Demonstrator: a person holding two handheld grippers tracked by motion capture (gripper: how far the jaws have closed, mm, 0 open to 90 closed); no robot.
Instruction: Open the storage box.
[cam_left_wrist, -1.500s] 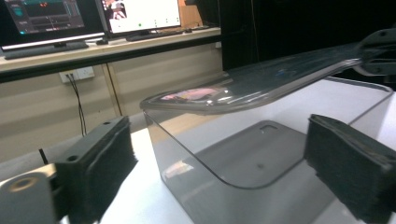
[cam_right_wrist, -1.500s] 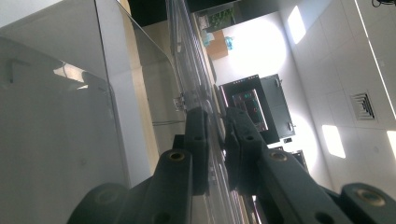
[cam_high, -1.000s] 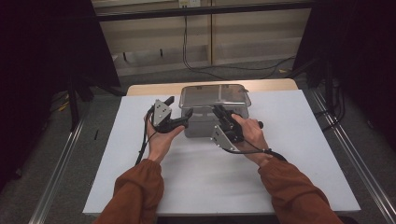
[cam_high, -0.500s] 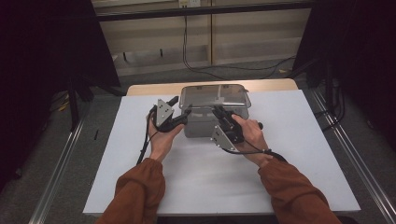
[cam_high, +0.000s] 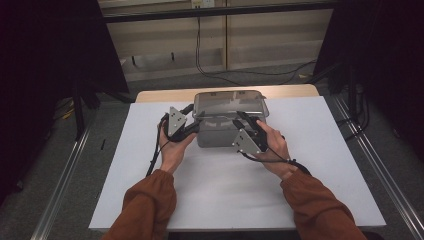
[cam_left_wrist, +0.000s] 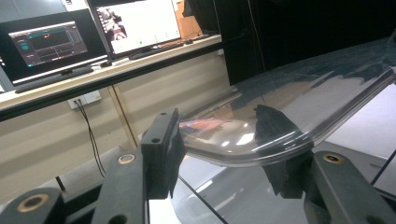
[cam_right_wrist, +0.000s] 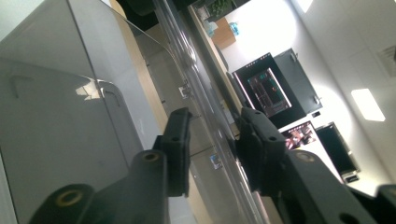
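Nearest, two forearms in rust-brown sleeves (cam_high: 150, 205) reach up from the bottom edge over a white sheet (cam_high: 210, 200) that covers the table. The left hand (cam_high: 171, 150) holds the left gripper (cam_high: 192, 124) at the left side of a grey box (cam_high: 220, 136) with a clear lid (cam_high: 230, 104); the right hand (cam_high: 272, 147) holds the right gripper (cam_high: 245, 120) at the box's right front. In the left gripper view, the jaws have just been closing with the rounded lid rim (cam_left_wrist: 261, 154) between them, and one pad sits against it. In the right gripper view, the jaws have just been opening; the lid edge (cam_right_wrist: 210, 116) runs between them with a gap at each side. The box stands at the sheet's far middle. Beyond it, cables (cam_high: 210, 65) hang down a pale wall.
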